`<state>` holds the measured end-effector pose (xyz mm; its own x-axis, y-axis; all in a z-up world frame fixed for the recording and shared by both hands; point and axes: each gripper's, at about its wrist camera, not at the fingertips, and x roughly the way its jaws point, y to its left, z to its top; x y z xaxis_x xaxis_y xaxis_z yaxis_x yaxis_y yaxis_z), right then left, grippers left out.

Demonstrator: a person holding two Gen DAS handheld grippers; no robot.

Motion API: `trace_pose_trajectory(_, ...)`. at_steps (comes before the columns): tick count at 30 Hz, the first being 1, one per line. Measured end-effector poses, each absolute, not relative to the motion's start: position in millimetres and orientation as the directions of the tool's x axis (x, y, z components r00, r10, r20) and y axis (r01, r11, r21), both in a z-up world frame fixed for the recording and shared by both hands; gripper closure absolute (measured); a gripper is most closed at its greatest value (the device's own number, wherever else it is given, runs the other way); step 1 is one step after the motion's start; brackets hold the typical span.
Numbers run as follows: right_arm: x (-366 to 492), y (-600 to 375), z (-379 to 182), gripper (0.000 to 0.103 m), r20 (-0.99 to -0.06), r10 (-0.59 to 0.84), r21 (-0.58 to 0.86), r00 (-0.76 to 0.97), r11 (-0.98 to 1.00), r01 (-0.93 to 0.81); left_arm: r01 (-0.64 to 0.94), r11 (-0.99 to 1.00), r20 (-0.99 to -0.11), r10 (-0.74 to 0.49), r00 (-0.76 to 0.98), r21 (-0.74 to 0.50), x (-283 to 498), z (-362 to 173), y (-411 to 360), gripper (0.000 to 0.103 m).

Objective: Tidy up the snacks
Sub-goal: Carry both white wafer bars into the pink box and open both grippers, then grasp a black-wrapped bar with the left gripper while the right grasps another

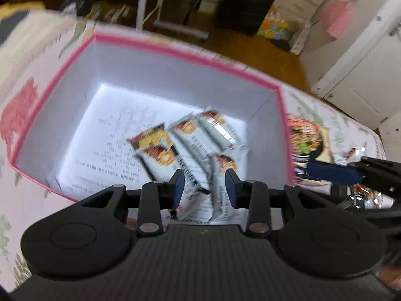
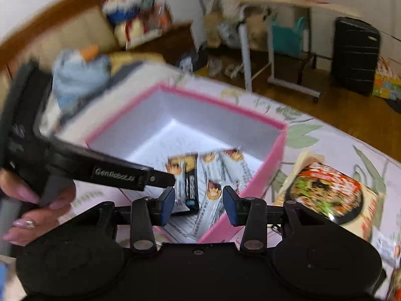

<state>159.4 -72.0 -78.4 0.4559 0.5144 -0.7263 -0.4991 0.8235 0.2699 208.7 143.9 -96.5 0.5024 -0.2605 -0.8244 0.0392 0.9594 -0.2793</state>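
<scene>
A pink-rimmed box [image 1: 155, 50] with white inner walls stands open just ahead of and below the left tongs [image 1: 204, 186]. Several snack packets [image 1: 200, 135], white with orange-brown prints, lie flat and overlapping on printed paper at its bottom. A noodle bowl [image 2: 325, 195] with a red printed lid sits outside the box, right of the right tongs [image 2: 198, 200].

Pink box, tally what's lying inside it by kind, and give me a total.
Snack packets: 5 (motion blur, so this is a best reading)
Printed paper sheet: 1
Total inside the pink box: 6
</scene>
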Motion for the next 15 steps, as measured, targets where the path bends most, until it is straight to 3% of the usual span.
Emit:
trace_pose_trajectory(4, 133.0, -128.0, -58.2, 0.055, -0.664, 0.518, 0.317, 0.539, 0.848, -0.425, 0.131, 0.952, -0.776, -0.302, 0.553, -0.276, 188.3, -66.7, 128.0, 0.066)
trace_pose_trajectory(9, 106.3, -189.8, -48.1, 0.055, -0.662, 0.434, 0.266, 0.612, 0.899, -0.349, 0.276, 0.911, -0.72, -0.412, 0.558, -0.308, 164.1, -35.6, 92.7, 0.064)
trace_pose_trajectory(15, 86.2, -254.6, -61.5, 0.055, -0.654, 0.356, 0.262, 0.668, 0.934, -0.242, 0.417, 0.848, -0.68, -0.517, 0.52, -0.326, 149.0, -36.4, 34.8, 0.061)
